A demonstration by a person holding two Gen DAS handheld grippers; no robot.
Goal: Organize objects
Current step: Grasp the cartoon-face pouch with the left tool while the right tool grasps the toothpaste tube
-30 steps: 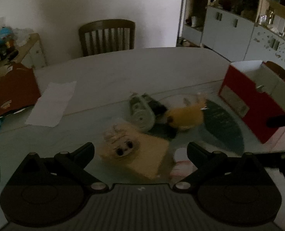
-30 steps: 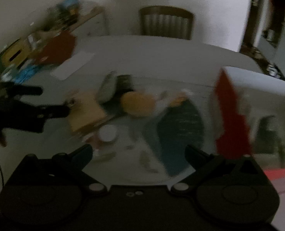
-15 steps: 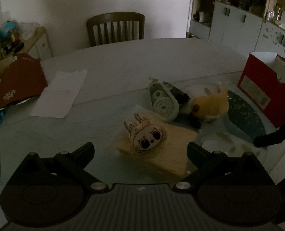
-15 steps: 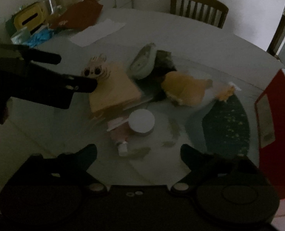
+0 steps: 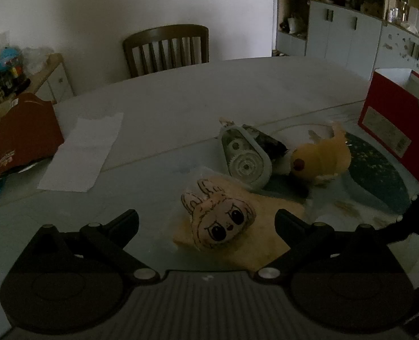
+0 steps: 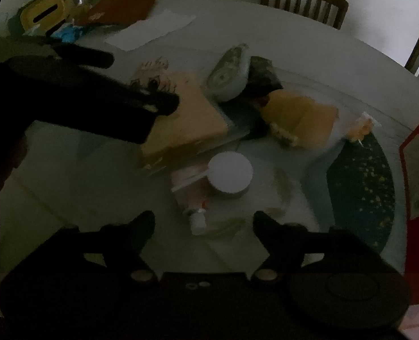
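A yellow pouch with a cartoon face (image 5: 220,223) lies on the glass table just ahead of my left gripper (image 5: 206,216), which is open and holds nothing. Behind the pouch are a grey gear-wheel dispenser (image 5: 244,158) and a yellow plush toy (image 5: 319,158). In the right wrist view my right gripper (image 6: 203,218) is open and empty, hovering over a small bottle (image 6: 198,221), a pink packet (image 6: 188,182) and a white round-lidded jar (image 6: 230,171). The left gripper (image 6: 135,80) reaches in from the left above the pouch (image 6: 186,121).
An open red box (image 5: 393,130) stands at the table's right. A white paper sheet (image 5: 84,153) and a red-brown bag (image 5: 22,138) lie at the left, with clutter beyond. A wooden chair (image 5: 167,48) stands behind the table. A dark green patterned mat (image 6: 362,175) shows under the glass.
Both grippers moved in closer over the pile. The left one neared the face pouch, and the right one dropped toward the jar and pink packet. Both stayed open.
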